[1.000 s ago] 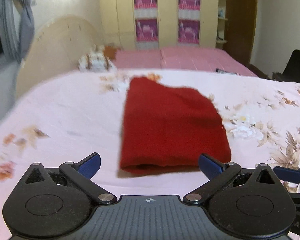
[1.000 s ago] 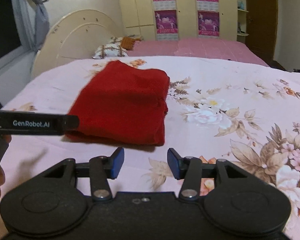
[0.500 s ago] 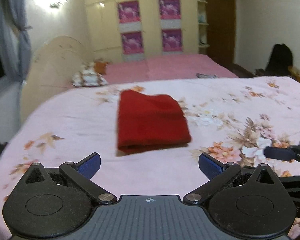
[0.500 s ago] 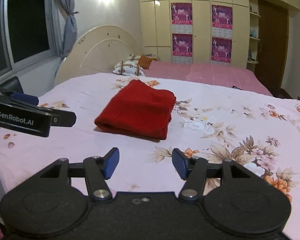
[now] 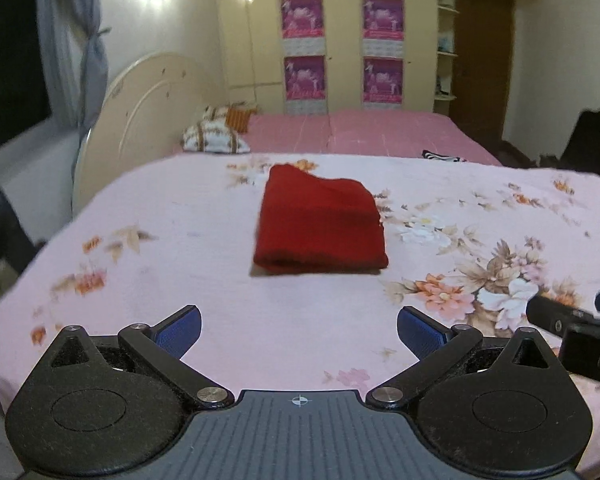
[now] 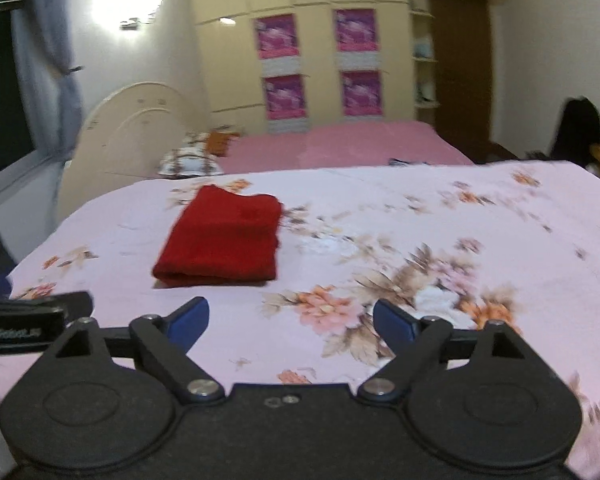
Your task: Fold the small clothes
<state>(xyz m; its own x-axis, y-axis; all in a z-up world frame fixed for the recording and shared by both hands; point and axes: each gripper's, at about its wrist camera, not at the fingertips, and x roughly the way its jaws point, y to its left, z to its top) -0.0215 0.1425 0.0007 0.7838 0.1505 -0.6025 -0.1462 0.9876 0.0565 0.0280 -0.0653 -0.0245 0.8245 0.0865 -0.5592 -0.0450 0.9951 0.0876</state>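
Both tools are backing off now, and the red knitted cloth, folded into a thick rectangle (image 5: 320,224), sits farther out than it did a second ago, when it nearly filled the view. It lies alone on the bed's pink flowered sheet (image 5: 172,240), folded edge toward the cameras, touched by nothing. The left tongs (image 5: 299,330) are spread wide and empty, as they were a second back. The right tongs (image 6: 291,322) have opened wider than before, with only flowered sheet between the blue pads. By my reading the fold is finished and this is the retreat; if more garments remain, none shows here.

The left wrist view looks at the cloth nearly head-on and catches the rounded front fold and a stepped far edge, plus the black body of the other tool low at right. The right wrist view, blurred by motion, sees the cloth (image 6: 224,236) off to the left and shows its right side edge looking a little frayed or uneven. It also takes in more of the sheet to the right, out to the bed's far corner, and the left tool's lettered black bar at the left margin.
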